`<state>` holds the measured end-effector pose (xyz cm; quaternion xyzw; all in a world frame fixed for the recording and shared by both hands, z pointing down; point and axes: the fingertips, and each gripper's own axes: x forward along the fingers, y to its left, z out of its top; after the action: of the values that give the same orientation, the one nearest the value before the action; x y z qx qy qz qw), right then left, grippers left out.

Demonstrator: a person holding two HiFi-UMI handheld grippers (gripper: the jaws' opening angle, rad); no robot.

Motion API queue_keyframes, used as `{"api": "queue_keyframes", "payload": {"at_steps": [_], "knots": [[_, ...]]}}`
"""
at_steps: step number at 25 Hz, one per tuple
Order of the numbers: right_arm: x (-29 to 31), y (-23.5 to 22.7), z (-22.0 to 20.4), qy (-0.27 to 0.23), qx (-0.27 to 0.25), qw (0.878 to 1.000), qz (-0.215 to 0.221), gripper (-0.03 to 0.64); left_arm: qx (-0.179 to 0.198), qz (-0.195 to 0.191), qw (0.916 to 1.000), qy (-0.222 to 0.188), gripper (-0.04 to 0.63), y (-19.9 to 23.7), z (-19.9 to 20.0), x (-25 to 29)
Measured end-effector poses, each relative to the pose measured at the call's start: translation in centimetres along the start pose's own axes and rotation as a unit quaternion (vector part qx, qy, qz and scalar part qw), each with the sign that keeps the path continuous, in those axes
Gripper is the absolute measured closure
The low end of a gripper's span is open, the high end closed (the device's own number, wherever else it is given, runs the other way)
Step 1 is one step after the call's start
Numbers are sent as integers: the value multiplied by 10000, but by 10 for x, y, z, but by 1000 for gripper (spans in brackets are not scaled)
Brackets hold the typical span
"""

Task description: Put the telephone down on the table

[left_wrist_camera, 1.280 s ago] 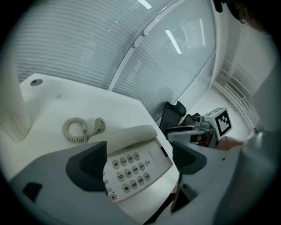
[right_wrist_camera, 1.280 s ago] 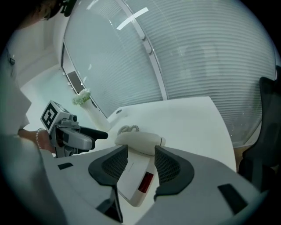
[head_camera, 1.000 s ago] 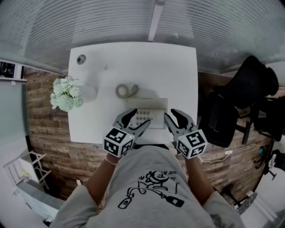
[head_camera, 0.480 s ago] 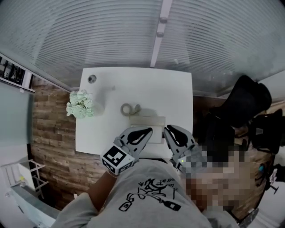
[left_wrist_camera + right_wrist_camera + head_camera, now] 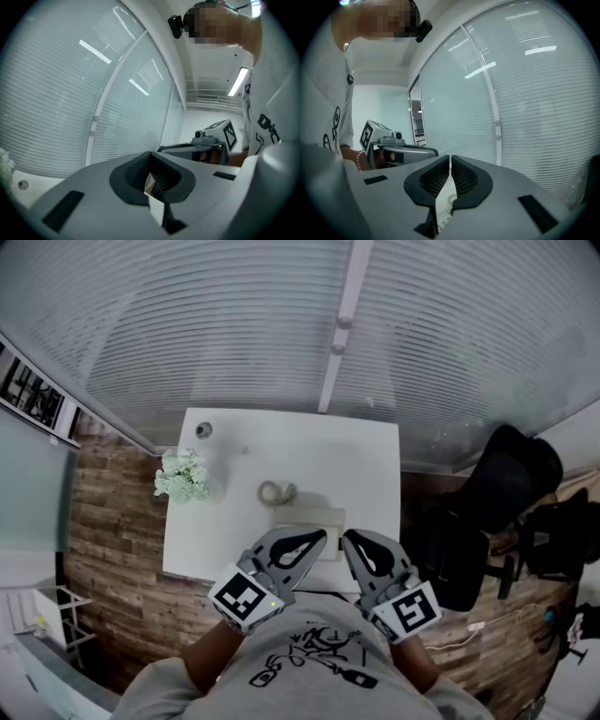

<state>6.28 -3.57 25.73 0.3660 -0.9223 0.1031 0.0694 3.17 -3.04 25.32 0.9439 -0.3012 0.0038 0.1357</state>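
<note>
Cream telephone (image 5: 317, 518) is lying at frame centre on the white table (image 5: 216, 531), long side running left-right. The left gripper (image 5: 319, 539) and right gripper (image 5: 348, 539) are hovering closed, empty.

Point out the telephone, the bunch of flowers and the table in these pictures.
telephone (image 5: 314, 518): head view, middle of its visible pale top.
bunch of flowers (image 5: 182, 476): head view, middle of the blooms.
table (image 5: 356, 456): head view, bare white top at right.

The telephone (image 5: 314, 518) lies on the white table (image 5: 361, 460) — coiled cord (image 5: 276, 491) behind it, flowers (image 5: 183, 474) at left. The left gripper (image 5: 317, 538) and right gripper (image 5: 349, 540) hover over its near edge, jaws together — the right's just closed.
</note>
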Motion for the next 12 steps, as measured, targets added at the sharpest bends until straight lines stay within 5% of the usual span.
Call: {"api": "queue_keyframes", "payload": {"at_steps": [12], "knots": [[-6, 11, 22, -217, -126, 9996, 104, 575, 122, 91, 9999, -75, 592, -8, 19, -5]]}}
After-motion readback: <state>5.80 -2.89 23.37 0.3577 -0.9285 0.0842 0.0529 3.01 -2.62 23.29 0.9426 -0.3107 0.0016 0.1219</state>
